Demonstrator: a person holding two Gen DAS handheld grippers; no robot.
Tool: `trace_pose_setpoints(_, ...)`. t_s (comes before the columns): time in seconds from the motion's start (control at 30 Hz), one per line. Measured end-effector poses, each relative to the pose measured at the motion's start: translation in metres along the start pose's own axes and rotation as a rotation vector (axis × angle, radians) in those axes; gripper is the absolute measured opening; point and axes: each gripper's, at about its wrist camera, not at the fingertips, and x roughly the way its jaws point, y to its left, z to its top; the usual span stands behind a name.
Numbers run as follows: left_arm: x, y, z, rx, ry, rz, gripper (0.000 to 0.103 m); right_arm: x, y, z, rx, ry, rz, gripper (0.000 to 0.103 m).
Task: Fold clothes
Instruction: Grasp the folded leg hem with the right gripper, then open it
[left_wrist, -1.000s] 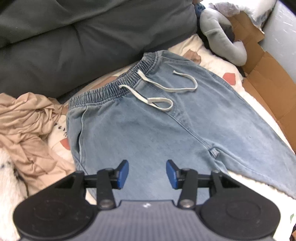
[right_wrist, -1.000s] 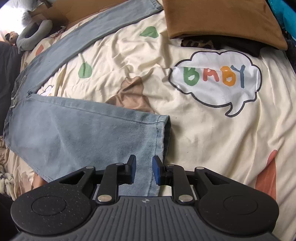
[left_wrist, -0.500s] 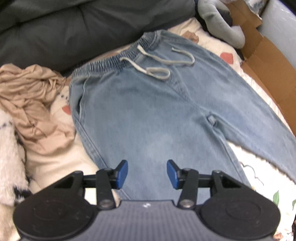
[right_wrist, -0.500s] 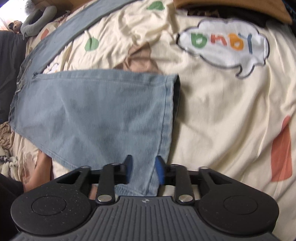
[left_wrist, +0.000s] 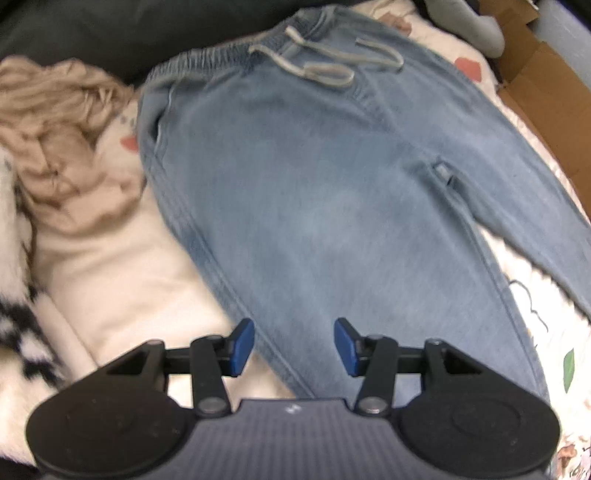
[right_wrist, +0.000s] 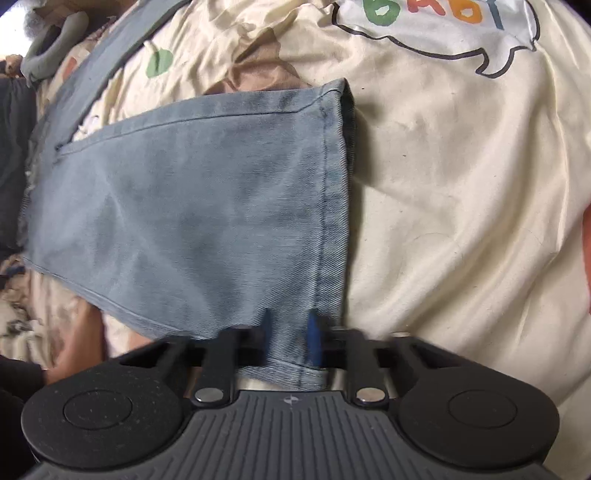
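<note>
Light blue jeans (left_wrist: 332, 184) lie flat on a cream sheet, with the elastic waistband and the grey drawstring (left_wrist: 321, 66) at the top of the left wrist view. My left gripper (left_wrist: 294, 345) hangs open just above the outer edge of one leg, nothing between its blue pads. In the right wrist view that leg (right_wrist: 203, 203) ends in a stitched hem (right_wrist: 336, 184). My right gripper (right_wrist: 290, 339) is at the hem's near corner. Its jaws are closing and a strip of denim fills the gap between them. The other leg (right_wrist: 103, 62) runs off to the upper left.
A crumpled beige garment (left_wrist: 55, 129) lies left of the jeans, with a dark cushion (left_wrist: 110, 29) behind it. A cardboard box (left_wrist: 535, 74) and a grey plush toy (left_wrist: 472, 22) stand at the upper right. The sheet (right_wrist: 461, 184) bears a "BABY" speech bubble (right_wrist: 443, 22) beyond the hem.
My left gripper has sunk and drawn back down the leg, so the waistband now sits higher in view. My right gripper has dropped onto the hem corner and its jaws have narrowed around the denim.
</note>
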Motion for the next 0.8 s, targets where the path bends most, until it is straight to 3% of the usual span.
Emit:
trace_pose_setpoints(0.3, 0.033, 0.008, -0.043, -0.089, 0.133, -0.131, 0.046, -0.022, -0.013, -0.003, 0.037, -0.031, 0.018, 0.010)
trace_pose_setpoints(0.47, 0.044, 0.007, -0.049, -0.160, 0.139, -0.167, 0.046, -0.026, -0.025, -0.014, 0.089, -0.037, 0.037, 0.013)
trace_pose_setpoints(0.5, 0.046, 0.007, -0.049, -0.175, 0.139, -0.174, 0.045, -0.026, -0.026, -0.016, 0.094, -0.035, 0.039, 0.018)
trace_pose_setpoints(0.57, 0.046, 0.007, -0.051, -0.201, 0.135, -0.189, 0.036, -0.027, -0.028, -0.020, 0.098, -0.042, 0.031, 0.031)
trace_pose_setpoints(0.67, 0.043, 0.007, -0.053, -0.201, 0.130, -0.183, 0.022, -0.027, -0.032, -0.024, 0.122, -0.051, 0.038, 0.033)
trace_pose_setpoints(0.8, 0.037, 0.009, -0.052, -0.171, 0.127, -0.175, 0.019, -0.024, -0.038, -0.031, 0.168, -0.044, 0.083, 0.033)
